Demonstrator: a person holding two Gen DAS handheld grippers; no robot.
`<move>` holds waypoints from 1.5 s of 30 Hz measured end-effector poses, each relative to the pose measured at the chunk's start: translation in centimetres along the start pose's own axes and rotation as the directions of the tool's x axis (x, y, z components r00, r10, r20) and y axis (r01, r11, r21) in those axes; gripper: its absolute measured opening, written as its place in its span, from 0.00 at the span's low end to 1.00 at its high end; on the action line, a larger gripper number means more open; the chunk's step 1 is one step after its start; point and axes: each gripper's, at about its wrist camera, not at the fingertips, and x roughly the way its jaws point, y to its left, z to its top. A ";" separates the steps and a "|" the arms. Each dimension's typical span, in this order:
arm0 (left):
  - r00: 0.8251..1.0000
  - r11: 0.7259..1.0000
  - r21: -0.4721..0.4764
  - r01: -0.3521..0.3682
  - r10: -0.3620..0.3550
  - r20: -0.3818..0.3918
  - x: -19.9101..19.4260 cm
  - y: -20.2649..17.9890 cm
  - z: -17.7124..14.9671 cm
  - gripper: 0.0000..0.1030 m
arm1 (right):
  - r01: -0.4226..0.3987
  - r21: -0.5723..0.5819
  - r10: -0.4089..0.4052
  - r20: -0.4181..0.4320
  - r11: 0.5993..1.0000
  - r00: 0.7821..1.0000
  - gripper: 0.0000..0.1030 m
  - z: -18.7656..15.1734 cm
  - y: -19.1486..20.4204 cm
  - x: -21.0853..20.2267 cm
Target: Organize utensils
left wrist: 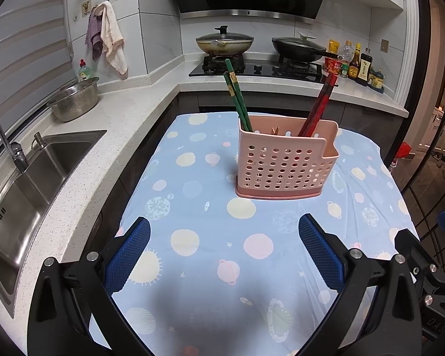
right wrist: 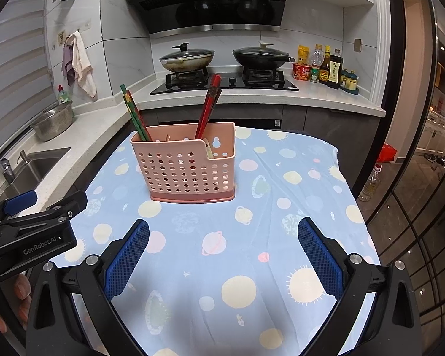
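Observation:
A pink perforated utensil holder stands upright on the blue planet-print tablecloth. Green chopsticks lean in its left compartment and red chopsticks lean in a compartment further right. A light wooden tip shows in the middle. My left gripper is open and empty, a short way in front of the holder. My right gripper is open and empty, also in front of the holder. The left gripper's body shows at the right wrist view's left edge.
A steel sink with tap and a metal colander sit on the white counter at left. Behind the table, a stove carries two lidded woks. Sauce bottles stand at back right. Towels hang on the wall.

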 end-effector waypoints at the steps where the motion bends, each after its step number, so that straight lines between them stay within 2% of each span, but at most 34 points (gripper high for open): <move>1: 1.000 1.000 0.001 -0.001 0.001 0.000 0.0 0.0 0.0 0.93 | 0.000 0.000 0.000 0.000 1.000 1.000 0.94 0.0 0.0 0.0; 45: 1.000 1.000 0.025 -0.003 0.003 -0.022 0.7 -0.7 -0.6 0.93 | 0.004 0.005 -0.004 -0.007 1.000 1.000 0.94 -0.4 -0.5 0.6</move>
